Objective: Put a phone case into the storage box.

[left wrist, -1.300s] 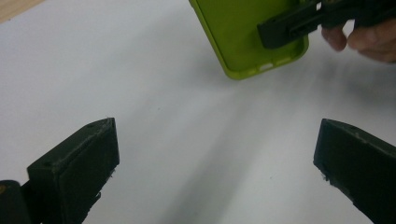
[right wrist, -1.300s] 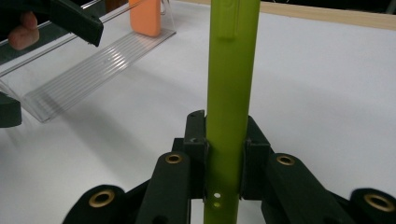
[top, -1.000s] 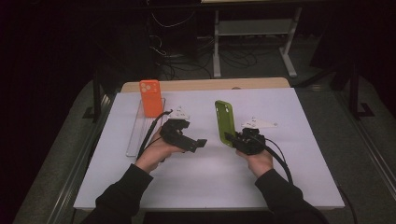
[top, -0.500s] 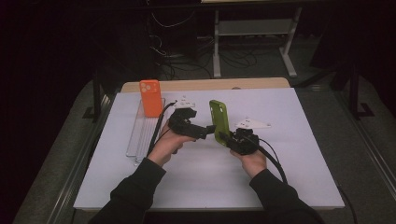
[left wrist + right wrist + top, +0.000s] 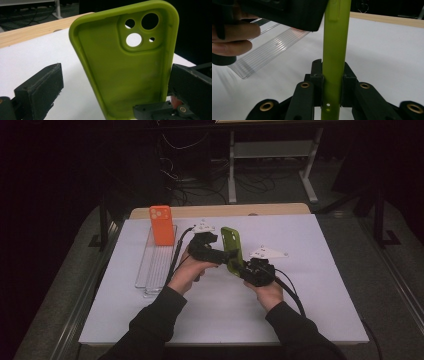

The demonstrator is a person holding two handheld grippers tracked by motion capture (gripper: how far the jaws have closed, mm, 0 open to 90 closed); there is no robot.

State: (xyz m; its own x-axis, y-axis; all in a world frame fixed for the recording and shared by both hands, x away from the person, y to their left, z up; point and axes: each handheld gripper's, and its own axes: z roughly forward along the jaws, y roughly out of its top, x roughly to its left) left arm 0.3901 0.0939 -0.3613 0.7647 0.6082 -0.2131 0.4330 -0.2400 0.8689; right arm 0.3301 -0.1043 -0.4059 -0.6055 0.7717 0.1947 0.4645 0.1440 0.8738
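A: How did the right gripper (image 5: 248, 271) stand?

B: Its jaws were clamped on the bottom end of the olive-green soft silicone phone case (image 5: 232, 251), which it held upright above the white table top (image 5: 310, 285), long axis vertical, camera cut-outs at the top.

A: And the left gripper (image 5: 226, 256)?

B: Just left of the case, jaws spread wide, one on either side of the case's hollow inner face and neither pressing. It was the nearer free tool. The case lay straight ahead of it.

A: And farther left?

B: An orange phone case (image 5: 162, 224) stood in the clear ribbed plastic rack (image 5: 155, 265).
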